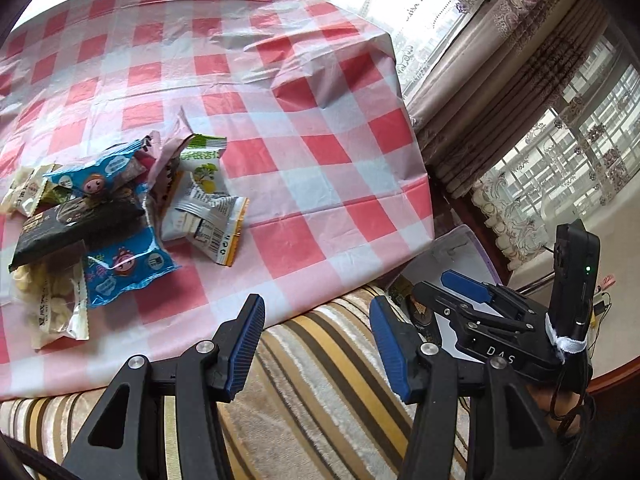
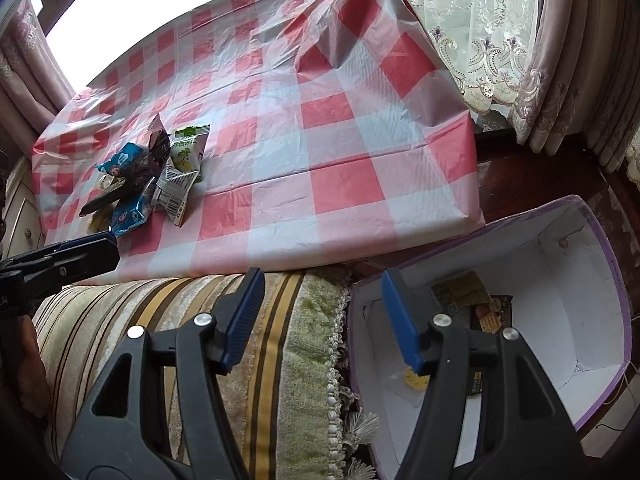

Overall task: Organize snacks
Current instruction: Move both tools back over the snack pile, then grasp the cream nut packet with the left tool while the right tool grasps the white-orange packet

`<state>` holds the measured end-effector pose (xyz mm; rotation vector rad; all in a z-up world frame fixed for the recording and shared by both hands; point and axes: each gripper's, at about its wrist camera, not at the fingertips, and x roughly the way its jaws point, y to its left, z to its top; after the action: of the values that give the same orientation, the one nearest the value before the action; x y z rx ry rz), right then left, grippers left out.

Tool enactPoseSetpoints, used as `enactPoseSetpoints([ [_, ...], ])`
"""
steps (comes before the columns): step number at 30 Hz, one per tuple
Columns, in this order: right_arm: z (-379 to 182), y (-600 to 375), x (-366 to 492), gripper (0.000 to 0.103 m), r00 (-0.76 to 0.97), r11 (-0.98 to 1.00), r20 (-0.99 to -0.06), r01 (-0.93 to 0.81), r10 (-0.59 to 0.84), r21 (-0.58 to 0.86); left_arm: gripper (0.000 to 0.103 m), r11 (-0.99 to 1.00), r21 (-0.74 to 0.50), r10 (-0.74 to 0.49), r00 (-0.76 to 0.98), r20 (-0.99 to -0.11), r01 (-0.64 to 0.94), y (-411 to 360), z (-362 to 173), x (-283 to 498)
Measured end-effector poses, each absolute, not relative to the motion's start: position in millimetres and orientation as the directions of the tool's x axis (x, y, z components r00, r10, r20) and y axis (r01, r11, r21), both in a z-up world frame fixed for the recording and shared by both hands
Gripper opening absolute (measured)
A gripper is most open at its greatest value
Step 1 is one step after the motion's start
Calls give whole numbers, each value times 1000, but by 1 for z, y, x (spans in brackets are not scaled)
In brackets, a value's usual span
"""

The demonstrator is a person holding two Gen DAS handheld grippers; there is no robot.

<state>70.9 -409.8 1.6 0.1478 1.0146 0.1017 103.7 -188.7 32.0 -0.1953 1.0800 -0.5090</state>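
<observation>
red-and-white checked tablecloth (image 1: pixel 304 92), blue snack packets (image 1: pixel 120 268), striped brown-gold cushion (image 1: pixel 320 392), purple-edged white box (image 2: pixel 560 280)

Daylit window (image 2: pixel 476 12), lace curtains (image 1: pixel 520 184), checked tablecloth (image 1: pixel 280 80), striped cushion (image 2: pixel 224 320).

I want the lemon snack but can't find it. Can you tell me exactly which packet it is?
Look at the checked tablecloth, then the snack pile near its front left. The lemon packet stands at the pile's far right edge. It is the only white one with a green top and a yellow lemon picture; its neighbours are blue or black.
</observation>
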Motion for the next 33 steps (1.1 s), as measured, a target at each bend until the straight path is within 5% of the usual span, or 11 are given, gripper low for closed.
enactPoseSetpoints([
  [20,0,-311,123,77,474,973,-860,-213,187,94,56,906,-421,-383,474,-793,28,-60,18,107],
  [33,-10,-246,154,78,500,887,-856,-445,131,-124,56,902,-424,-325,519,-790,-81,-12,13,120],
])
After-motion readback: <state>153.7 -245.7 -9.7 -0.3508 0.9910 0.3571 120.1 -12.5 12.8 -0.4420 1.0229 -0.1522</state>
